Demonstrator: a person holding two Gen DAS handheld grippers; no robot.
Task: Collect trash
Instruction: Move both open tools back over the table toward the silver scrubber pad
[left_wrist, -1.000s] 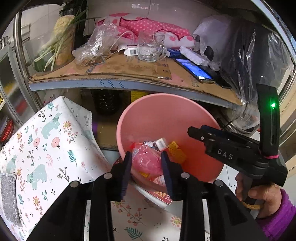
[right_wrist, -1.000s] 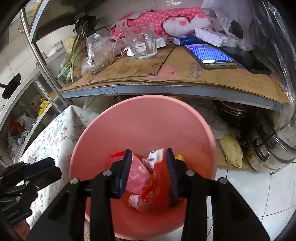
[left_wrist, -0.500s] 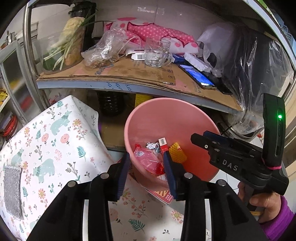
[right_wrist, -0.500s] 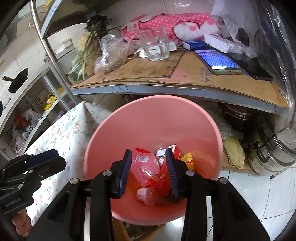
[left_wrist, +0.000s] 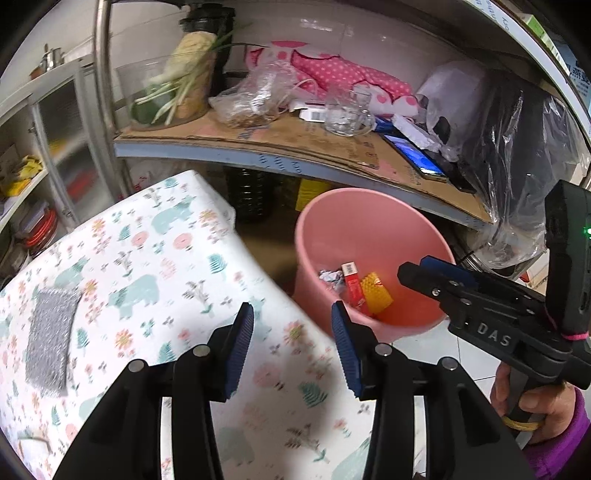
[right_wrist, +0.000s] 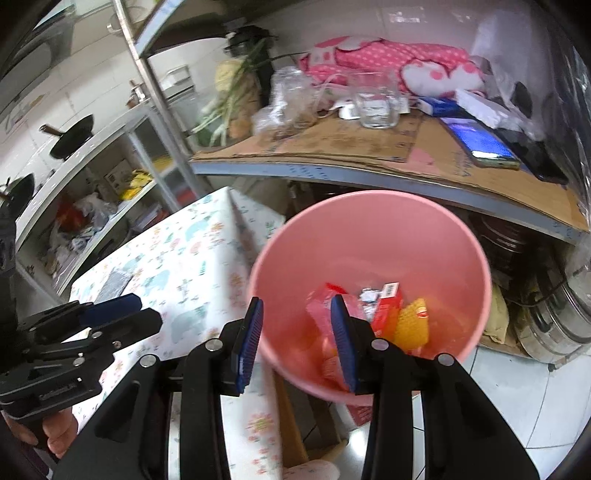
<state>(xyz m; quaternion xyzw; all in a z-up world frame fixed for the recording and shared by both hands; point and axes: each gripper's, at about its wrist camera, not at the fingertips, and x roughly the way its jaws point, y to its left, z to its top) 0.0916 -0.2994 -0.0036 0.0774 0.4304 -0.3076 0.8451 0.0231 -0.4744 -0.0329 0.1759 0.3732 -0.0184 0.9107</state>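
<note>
A pink bin (left_wrist: 369, 195) stands on the floor beside the floral-cloth table (left_wrist: 147, 258). In it lie a red pack (left_wrist: 351, 280), a yellow wrapper (left_wrist: 376, 293) and a foil wad (left_wrist: 330, 275). My left gripper (left_wrist: 291, 321) hovers over the table's corner, its jaws opening with nothing between them. My right gripper (right_wrist: 295, 314) hangs open and empty above the bin's near left rim (right_wrist: 266, 258). Below it lies a pink bag (right_wrist: 319, 306) next to the red pack (right_wrist: 388, 306). Each gripper shows in the other's view: right gripper (left_wrist: 417, 267), left gripper (right_wrist: 144, 310).
A cardboard-lined shelf (left_wrist: 295, 144) overhangs the bin, with a glass mug (right_wrist: 376, 103), a lit phone (right_wrist: 480, 144), plastic bags and greens on it. A grey cloth (left_wrist: 51, 339) lies on the table. Steel pots (right_wrist: 554, 325) stand on the tiled floor at right.
Both grippers have drawn back and up from the bin, which now looks smaller. The left one has swung over the table's corner and its jaws stand wider.
</note>
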